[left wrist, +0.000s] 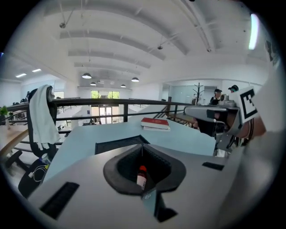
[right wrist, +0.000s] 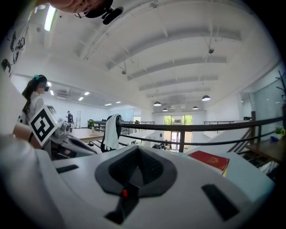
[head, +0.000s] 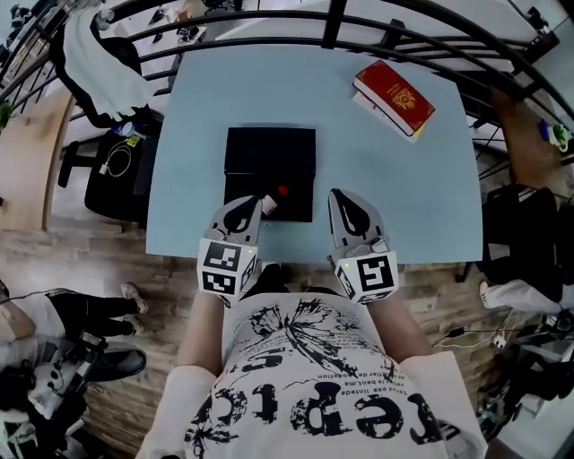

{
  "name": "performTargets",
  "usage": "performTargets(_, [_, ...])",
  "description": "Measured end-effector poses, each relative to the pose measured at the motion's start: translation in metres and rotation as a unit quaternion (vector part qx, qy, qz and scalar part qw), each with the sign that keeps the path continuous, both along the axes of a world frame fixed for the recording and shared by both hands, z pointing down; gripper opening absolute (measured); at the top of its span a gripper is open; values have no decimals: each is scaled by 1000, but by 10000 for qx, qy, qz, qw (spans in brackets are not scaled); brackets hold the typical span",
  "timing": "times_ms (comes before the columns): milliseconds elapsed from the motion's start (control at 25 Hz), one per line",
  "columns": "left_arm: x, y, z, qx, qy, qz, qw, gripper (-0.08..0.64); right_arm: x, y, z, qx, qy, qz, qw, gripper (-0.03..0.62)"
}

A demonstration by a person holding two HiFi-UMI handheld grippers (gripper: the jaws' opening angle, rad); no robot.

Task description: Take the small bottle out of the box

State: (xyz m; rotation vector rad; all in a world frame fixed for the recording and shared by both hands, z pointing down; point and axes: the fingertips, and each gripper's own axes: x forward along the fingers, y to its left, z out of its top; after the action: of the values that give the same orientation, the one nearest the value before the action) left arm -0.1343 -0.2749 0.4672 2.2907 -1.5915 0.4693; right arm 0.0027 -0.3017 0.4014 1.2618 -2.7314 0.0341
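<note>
An open black box (head: 269, 151) lies on the light blue table (head: 395, 179), near its front edge. The small bottle (head: 271, 203), white with a red cap, lies tilted in the box's near half. My left gripper (head: 254, 205) is shut, its tip right beside the bottle's lower end. In the left gripper view the bottle (left wrist: 141, 176) shows through the hollow between the closed jaws (left wrist: 142, 146), with the box (left wrist: 118, 144) beyond; no pad presses on it. My right gripper (head: 338, 196) is shut and empty, to the right of the box, over bare table.
A red book (head: 395, 97) lies on the table's far right part. A black railing (head: 269, 22) runs behind the table. A chair draped with white cloth (head: 103, 67) stands at the left. A person's legs (head: 85, 314) show on the wooden floor, lower left.
</note>
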Motion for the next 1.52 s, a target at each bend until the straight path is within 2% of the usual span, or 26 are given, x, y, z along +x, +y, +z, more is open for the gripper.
performTargets(120, [-1,-23,33,-501,-128,392,9979,23,-7,-20,14,-152,54,227,9996,9])
performTargets(200, [1,-32,57,-917,-238,659,9933,23,-10,-29,23,-246,81,405,9988,9])
performTargets(320, [6,-37,94,-1584,-372,1094,9806,25,-11,-35,34,-370,128,672,9970,9])
performTargets(400, [11,-39,112,-1901,-436,1350,9715,57,-10,-37,40,-442,162,833,9954,9])
performTargets(560, [13,-42,138,-2301,-598,1661,9570,125,-7,-38,49,-550,208,1067,9926,9])
performTargets(680, [14,-42,159,-2625,-699,1833,9448,207,-4,-39,54,-622,253,1205,9904,9])
performTargets(880, [16,-38,187,-3033,-974,2020,9261,246,-1,-37,58,-637,345,1293,9890,9])
performTargets(960, [18,-38,195,-3117,-971,1996,9239,255,2,-36,58,-635,365,1308,9887,9])
performTargets(1080, [21,-44,198,-3133,-942,1936,9249,258,7,-37,60,-647,387,1321,9884,9])
performTargets(1320, [22,-47,203,-3277,-1093,1993,9170,256,14,-39,59,-655,407,1324,9882,10])
performTargets(1520, [25,-46,209,-3272,-1268,1785,9192,233,19,-38,61,-668,416,1280,9886,9])
